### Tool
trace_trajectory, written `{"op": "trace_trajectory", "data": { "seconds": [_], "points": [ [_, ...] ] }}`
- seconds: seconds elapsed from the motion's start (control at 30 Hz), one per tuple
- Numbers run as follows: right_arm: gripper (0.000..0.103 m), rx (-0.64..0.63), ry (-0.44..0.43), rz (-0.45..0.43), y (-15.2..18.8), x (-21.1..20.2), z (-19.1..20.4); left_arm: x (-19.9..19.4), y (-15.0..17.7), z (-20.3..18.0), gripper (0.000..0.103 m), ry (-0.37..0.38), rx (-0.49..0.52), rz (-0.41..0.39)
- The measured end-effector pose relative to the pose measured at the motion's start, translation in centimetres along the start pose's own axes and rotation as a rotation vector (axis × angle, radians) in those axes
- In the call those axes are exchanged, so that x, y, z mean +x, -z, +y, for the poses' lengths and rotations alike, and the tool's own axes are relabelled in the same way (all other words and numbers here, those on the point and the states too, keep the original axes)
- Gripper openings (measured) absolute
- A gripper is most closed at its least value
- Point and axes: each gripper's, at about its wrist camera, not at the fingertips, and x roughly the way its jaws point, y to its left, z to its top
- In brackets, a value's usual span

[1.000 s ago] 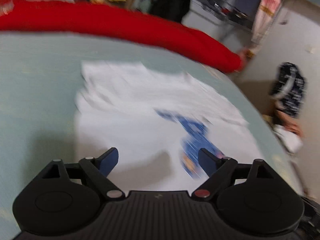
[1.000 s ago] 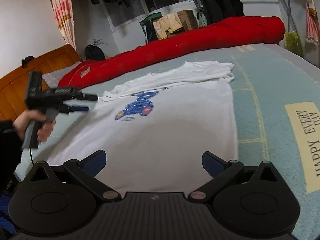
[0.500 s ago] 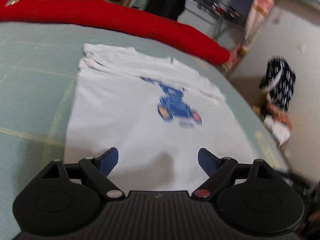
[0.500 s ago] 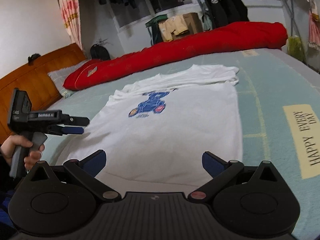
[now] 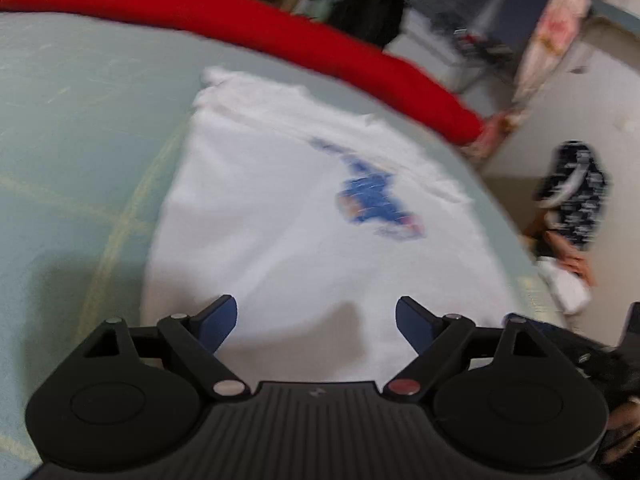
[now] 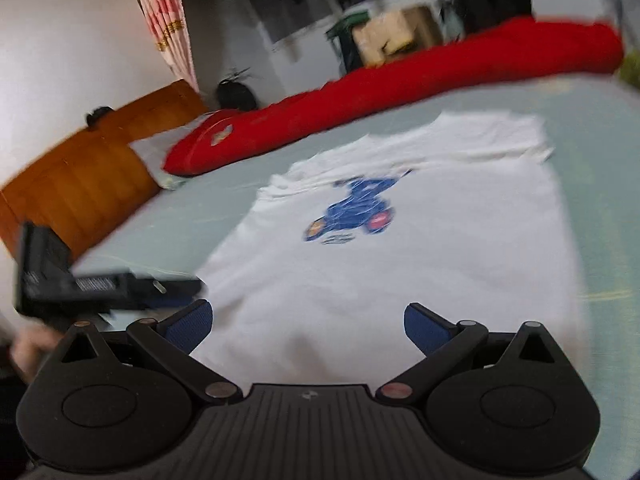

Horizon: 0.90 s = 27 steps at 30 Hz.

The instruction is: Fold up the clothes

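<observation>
Soft white cloth T-shirt [image 6: 400,280] on matt pale-green woven bedsheet [image 5: 80,140]

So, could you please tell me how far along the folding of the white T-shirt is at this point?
Done: the white T-shirt lies spread flat, print up, on the pale green bed cover, sleeves apparently tucked in. In hand: nothing yet; the left gripper and right gripper hover over its near hem, jaws open and empty. Left: grasping the hem and making every body fold.
</observation>
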Motion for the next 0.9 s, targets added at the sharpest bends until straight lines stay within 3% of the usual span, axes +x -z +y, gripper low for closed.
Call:
{"op": "trace_trajectory", "data": {
  "seconds": [0.1,0.23,0.33,0.43,0.53,0.63,0.77,0.9],
  "points": [
    [0.103,0.047,0.097,0.057,0.7,1.2,-1.8,-1.1,0.9,1.0,0.086,-0.029,0.034,-0.024],
    [0.103,0.093,0.114,0.010,2.1,-1.7,-3.9,-2.9,1.0,1.0,0.086,-0.035,0.055,-0.022],
    [0.103,0.119,0.144,0.006,2.6,-2.8,-4.1,-3.5,0.6,-0.2,0.086,0.040,0.074,-0.054],
    [0.103,0.095,0.179,0.004,3.1,-2.4,-3.7,-2.9,1.1,-1.2,0.087,0.116,0.083,-0.031],
    [0.103,0.040,0.224,0.014,3.5,-1.8,-2.9,-1.9,2.7,-0.6,0.086,0.067,0.071,0.009],
    [0.103,-0.014,0.249,0.027,3.8,-1.4,-2.6,-2.6,3.6,-0.1,0.087,0.052,0.090,-0.026],
    [0.103,-0.106,0.258,0.084,3.3,-1.4,-1.9,-4.3,3.7,-1.5,0.086,-0.012,0.172,-0.050],
    [0.103,-0.208,0.250,0.067,3.1,-2.8,0.1,-5.3,5.0,-5.1,0.087,0.011,0.414,-0.051]
  ]
}}
